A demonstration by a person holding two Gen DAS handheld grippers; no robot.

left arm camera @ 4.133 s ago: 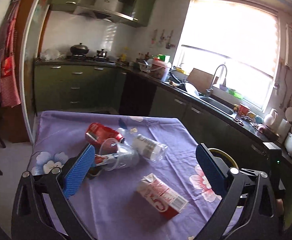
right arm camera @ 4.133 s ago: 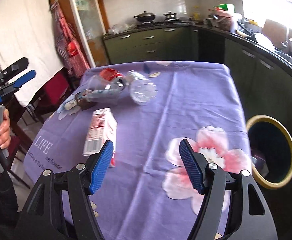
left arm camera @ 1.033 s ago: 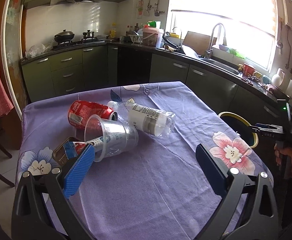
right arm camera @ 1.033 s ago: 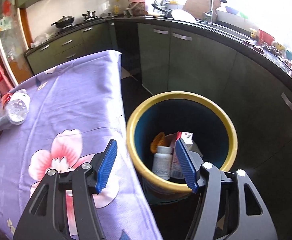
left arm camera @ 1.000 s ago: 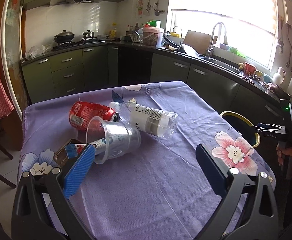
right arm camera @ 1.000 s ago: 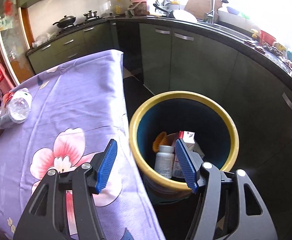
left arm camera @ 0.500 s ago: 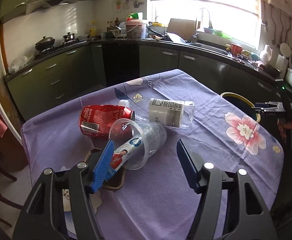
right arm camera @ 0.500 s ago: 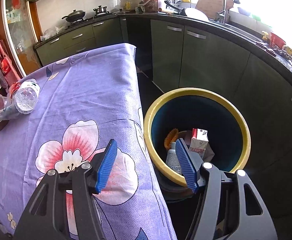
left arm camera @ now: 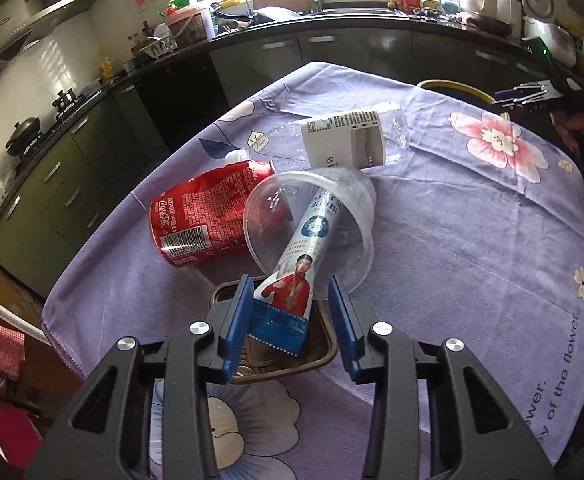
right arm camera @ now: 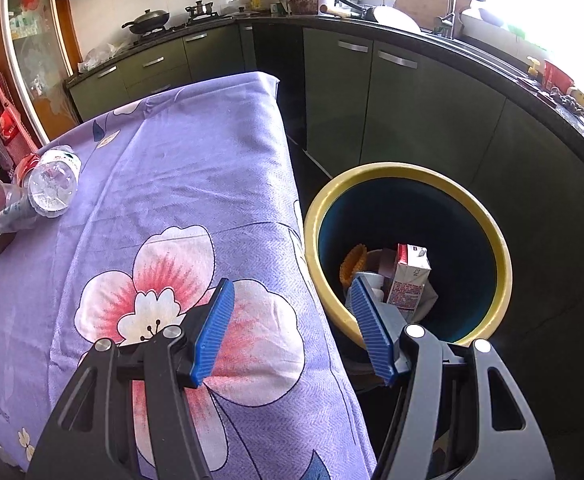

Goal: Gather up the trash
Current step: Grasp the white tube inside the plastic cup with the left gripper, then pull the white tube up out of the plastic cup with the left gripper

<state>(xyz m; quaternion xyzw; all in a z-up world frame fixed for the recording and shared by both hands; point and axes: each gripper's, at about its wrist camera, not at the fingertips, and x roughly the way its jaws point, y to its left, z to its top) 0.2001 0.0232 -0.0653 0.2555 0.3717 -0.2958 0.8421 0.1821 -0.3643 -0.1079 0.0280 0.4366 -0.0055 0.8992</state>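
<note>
Purple floral cloth over tabletop (left arm camera: 472,248). Left wrist view, L to R: red can (left arm camera: 199,216) on its side, clear plastic cup (left arm camera: 316,224) tipped over w/ printed tube (left arm camera: 304,256) poking out of its mouth, clear bottle (left arm camera: 352,140) lying behind. Left claw (left arm camera: 292,328) closing, pads either side of tube's blue crimped end, brown tray (left arm camera: 324,350) underneath; pad contact unclear. Far R: a hand (left arm camera: 580,128) w/ other claw near bin rim.

Right wrist view only: yellow-rimmed bin (right arm camera: 488,240) beside tabletop, inside it a red-white carton (right arm camera: 410,280) plus orange item. Right claw (right arm camera: 292,328) half spread, nothing gripped, over tabletop edge & bin. Cup, bottle tiny at far L.
</note>
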